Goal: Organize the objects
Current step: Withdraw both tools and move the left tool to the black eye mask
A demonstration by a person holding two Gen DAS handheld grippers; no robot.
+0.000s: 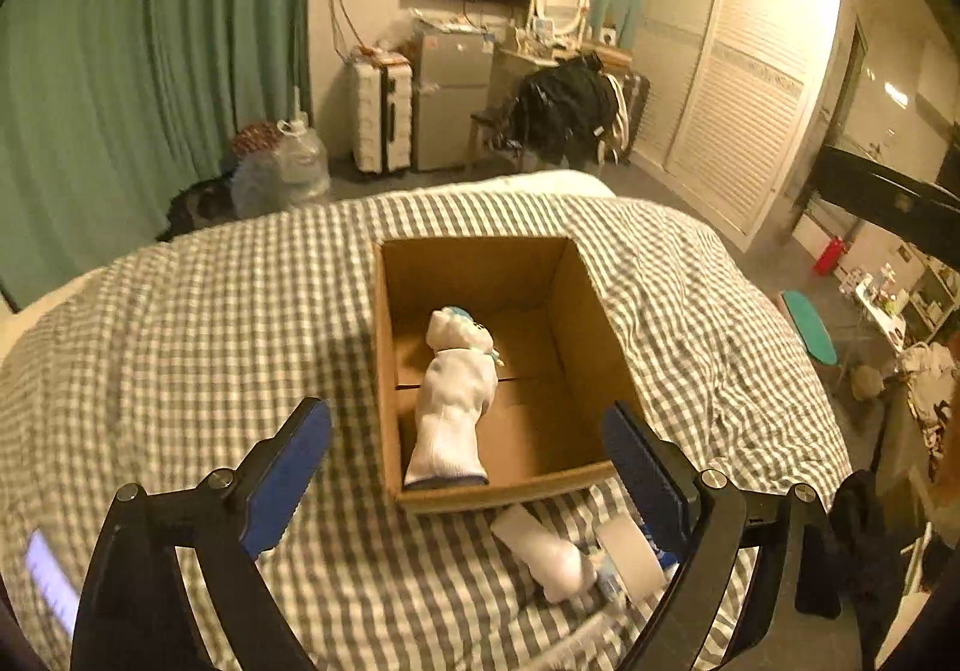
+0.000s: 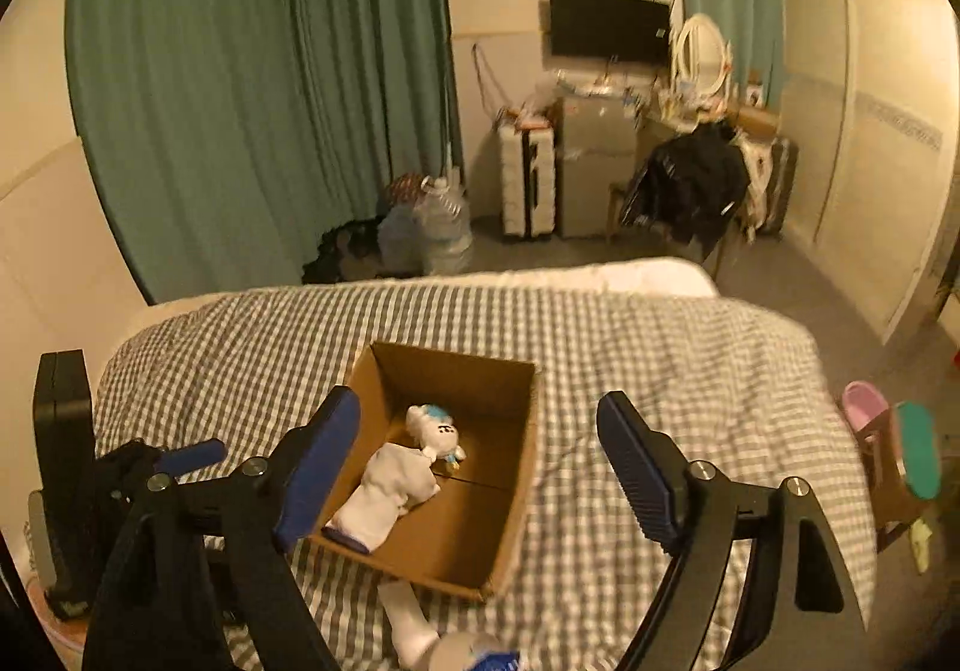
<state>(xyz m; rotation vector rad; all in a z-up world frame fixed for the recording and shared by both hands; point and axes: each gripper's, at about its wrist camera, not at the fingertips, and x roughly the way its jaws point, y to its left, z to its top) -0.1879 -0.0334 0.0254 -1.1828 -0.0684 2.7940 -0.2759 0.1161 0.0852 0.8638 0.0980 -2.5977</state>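
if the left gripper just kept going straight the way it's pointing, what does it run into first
Probably the white sock lying in the cardboard box, which sits centred between the open left gripper fingers. Depth is unclear; it might clip the box's near wall first.

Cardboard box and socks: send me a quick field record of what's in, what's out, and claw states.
surface: checkered bedspread
box: cardboard box, open top
inside box: one white sock
outside box: white sock on the bedspread, near the box's front edge
left claw: open, empty
right claw: open, empty
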